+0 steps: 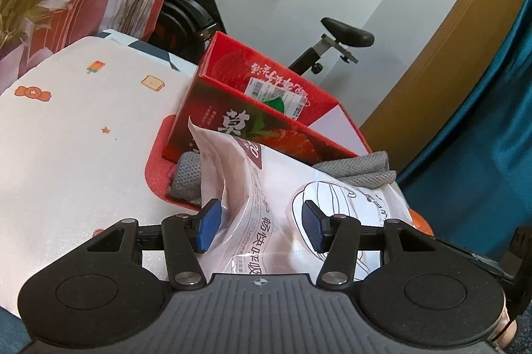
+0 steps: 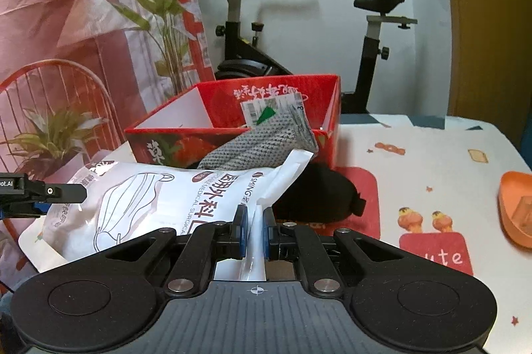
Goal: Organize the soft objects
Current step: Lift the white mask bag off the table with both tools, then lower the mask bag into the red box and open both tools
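The right hand-held gripper (image 2: 255,232) is clamped tight on the white edge of the mask packet (image 2: 156,197) at lower centre of its view. The left hand-held gripper (image 1: 262,226) grips the packet's bulging middle, jaws half apart. The packet hangs before the red box (image 2: 266,111), a grey knitted cloth (image 2: 262,144) behind it, above the worktop (image 2: 432,161)

Bench (image 2: 432,151) covered in white cartoon-print cloth. Red mat (image 1: 159,161) at far edge, carrying red carton (image 2: 232,124). Orange dish (image 2: 517,211) near right edge.
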Demonstrator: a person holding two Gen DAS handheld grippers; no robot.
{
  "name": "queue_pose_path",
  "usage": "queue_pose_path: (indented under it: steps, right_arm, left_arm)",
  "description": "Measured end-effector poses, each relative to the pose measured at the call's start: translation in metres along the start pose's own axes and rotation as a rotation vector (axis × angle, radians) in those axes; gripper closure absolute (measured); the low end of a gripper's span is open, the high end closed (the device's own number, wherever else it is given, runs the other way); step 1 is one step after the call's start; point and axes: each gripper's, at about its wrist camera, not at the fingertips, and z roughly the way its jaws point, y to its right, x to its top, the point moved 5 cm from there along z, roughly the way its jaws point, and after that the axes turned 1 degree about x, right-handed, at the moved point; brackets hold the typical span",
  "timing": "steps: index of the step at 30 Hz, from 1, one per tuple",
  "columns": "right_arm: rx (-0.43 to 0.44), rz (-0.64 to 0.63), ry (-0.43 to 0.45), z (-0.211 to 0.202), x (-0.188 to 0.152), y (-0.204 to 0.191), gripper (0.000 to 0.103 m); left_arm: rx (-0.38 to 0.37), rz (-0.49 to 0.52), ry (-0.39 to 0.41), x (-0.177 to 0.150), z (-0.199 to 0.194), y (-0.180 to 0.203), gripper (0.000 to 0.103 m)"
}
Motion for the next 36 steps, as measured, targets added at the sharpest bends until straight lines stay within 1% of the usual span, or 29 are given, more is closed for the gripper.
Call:
queue_pose_path:
  steps: [5, 9, 14, 17, 20, 22, 24, 26, 29, 31, 34, 36]
  right_arm:
    - [0.005, 0.004, -0.002, 0.0, 0.001, -0.001, 0.094]
    - [-0.001, -0.007, 0.007, -0.001, 0.0, -0.004, 0.094]
    - [0.006, -0.069, 0.11, -0.02, 0.022, -0.012, 0.094]
    - [0.012, -0.083, 0.143, -0.024, 0.039, -0.01, 0.094]
    - [0.006, -0.114, 0.155, -0.018, 0.055, -0.006, 0.094]
    - [0.009, -0.161, 0.156, -0.01, 0.069, -0.003, 0.093]
    - [0.003, -0.26, 0.17, 0.0, 0.088, -0.002, 0.093]
    - [-0.005, -0.328, 0.19, 0.009, 0.108, 0.003, 0.092]
    - [-0.01, -0.372, 0.21, 0.028, 0.139, 0.014, 0.092]
    - [-0.033, -0.42, 0.226, 0.042, 0.152, 0.018, 0.092]
    - [-0.076, -0.478, 0.236, 0.07, 0.159, 0.024, 0.092]
    - [-0.089, -0.486, 0.226, 0.093, 0.158, 0.027, 0.092]
  left_arm:
    - [-0.033, -0.009, 0.038, 0.003, -0.004, -0.001, 0.048]
    - [-0.037, 0.003, 0.056, 0.005, -0.007, 0.001, 0.048]
    - [-0.055, 0.005, 0.092, 0.012, -0.013, 0.005, 0.048]
    - [-0.064, 0.017, 0.116, 0.024, -0.012, 0.009, 0.048]
    - [-0.07, 0.028, 0.129, 0.034, -0.008, 0.013, 0.048]
    - [-0.06, 0.066, 0.141, 0.045, -0.004, 0.019, 0.048]
    - [-0.047, 0.114, 0.159, 0.058, 0.0, 0.025, 0.048]
    - [-0.062, 0.15, 0.176, 0.078, 0.007, 0.03, 0.048]
    - [-0.089, 0.185, 0.186, 0.108, 0.02, 0.038, 0.048]
    - [-0.073, 0.223, 0.192, 0.123, 0.033, 0.045, 0.048]
    - [-0.041, 0.271, 0.159, 0.139, 0.062, 0.049, 0.048]
    - [-0.014, 0.273, 0.121, 0.142, 0.082, 0.044, 0.048]
